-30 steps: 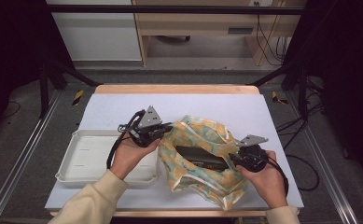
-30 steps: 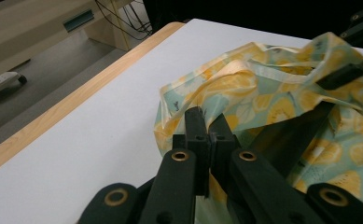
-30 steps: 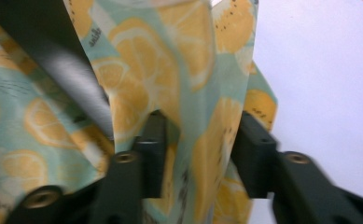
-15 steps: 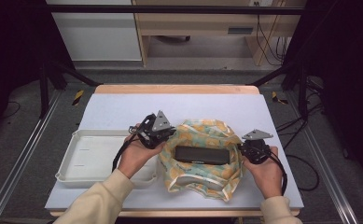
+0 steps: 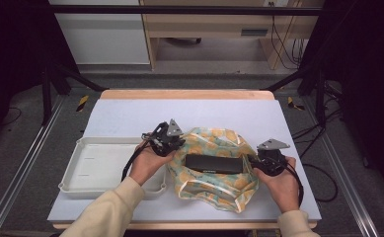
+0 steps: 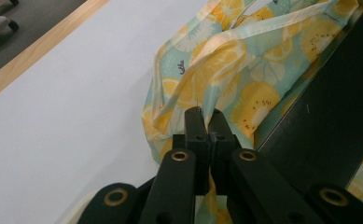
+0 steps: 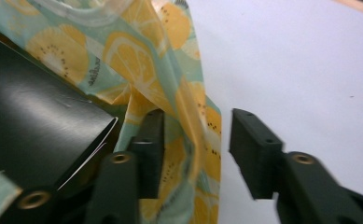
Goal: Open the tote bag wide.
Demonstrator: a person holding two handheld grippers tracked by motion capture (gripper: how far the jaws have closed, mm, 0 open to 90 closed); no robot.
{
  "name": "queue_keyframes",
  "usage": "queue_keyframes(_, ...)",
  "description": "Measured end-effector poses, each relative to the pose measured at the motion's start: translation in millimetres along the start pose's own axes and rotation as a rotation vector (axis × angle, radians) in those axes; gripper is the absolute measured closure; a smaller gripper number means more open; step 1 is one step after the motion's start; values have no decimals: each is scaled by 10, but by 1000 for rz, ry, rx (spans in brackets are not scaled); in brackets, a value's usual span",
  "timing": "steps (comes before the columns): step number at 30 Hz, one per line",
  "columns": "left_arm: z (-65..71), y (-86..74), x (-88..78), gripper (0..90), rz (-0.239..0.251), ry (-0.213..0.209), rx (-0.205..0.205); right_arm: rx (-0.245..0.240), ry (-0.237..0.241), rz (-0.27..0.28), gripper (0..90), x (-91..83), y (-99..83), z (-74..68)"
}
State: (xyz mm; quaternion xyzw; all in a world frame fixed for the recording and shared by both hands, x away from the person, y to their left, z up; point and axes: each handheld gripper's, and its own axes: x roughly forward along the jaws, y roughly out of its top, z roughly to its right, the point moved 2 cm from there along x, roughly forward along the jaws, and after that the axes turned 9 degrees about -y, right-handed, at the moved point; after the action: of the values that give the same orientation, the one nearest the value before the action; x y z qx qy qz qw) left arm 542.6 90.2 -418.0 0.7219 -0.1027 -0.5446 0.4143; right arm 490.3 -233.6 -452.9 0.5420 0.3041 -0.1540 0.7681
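Observation:
A cloth bag (image 5: 214, 190) printed with orange and kiwi slices lies on the white table top, and a flat black box (image 5: 214, 164) rests in its open mouth. My left gripper (image 5: 172, 143) is at the bag's left rim. In the left gripper view its jaws (image 6: 206, 119) are shut on a fold of the bag's edge (image 6: 226, 51), with the black box (image 6: 333, 112) to the right. My right gripper (image 5: 253, 160) is at the bag's right end. Its jaws (image 7: 195, 126) have just been opening and stand apart, with a fold of the bag (image 7: 137, 56) loose between them and the box corner (image 7: 34, 126) to their left.
A shallow white tray (image 5: 88, 163) sits left of the bag, under the left forearm. Bare white table top (image 5: 189, 113) stretches behind the bag to the wooden far edge (image 5: 184, 94). Metal rails run along both sides of the table.
The left gripper has sunk and shifted right with the bag's edge. The bag now lies lower and flatter around the box. The right hand has shifted slightly at the bag's right end.

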Motion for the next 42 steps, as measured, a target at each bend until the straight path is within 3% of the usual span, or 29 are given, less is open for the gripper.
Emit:
queue_keyframes(8, -4, -4, 7, 900, 0, -3, -4, 18, 35, 96, 379, -324, 70, -33)
queue_keyframes(14, 5, -3, -6, 900, -5, -2, -1, 5, 45, 128, 424, -361, 154, -42)
queue_keyframes(20, -7, 11, -18, 900, -6, -4, -2, -38, 57, 122, 686, -230, 204, -77)
queue_keyframes(24, -25, 15, 8, 900, -19, -7, -1, -29, 53, 97, 882, -104, 223, -79)
queue_keyframes(27, -50, 11, 50, 899, -41, -5, -5, -10, 60, 79, 900, 1, 227, -56)
queue_keyframes(35, -97, -33, 234, 897, -114, -16, -31, -16, 83, -1, 900, 305, 134, -36)
queue_keyframes(42, -97, -91, 327, 897, -188, -34, -35, 5, 109, -39, 894, 427, 74, -4)
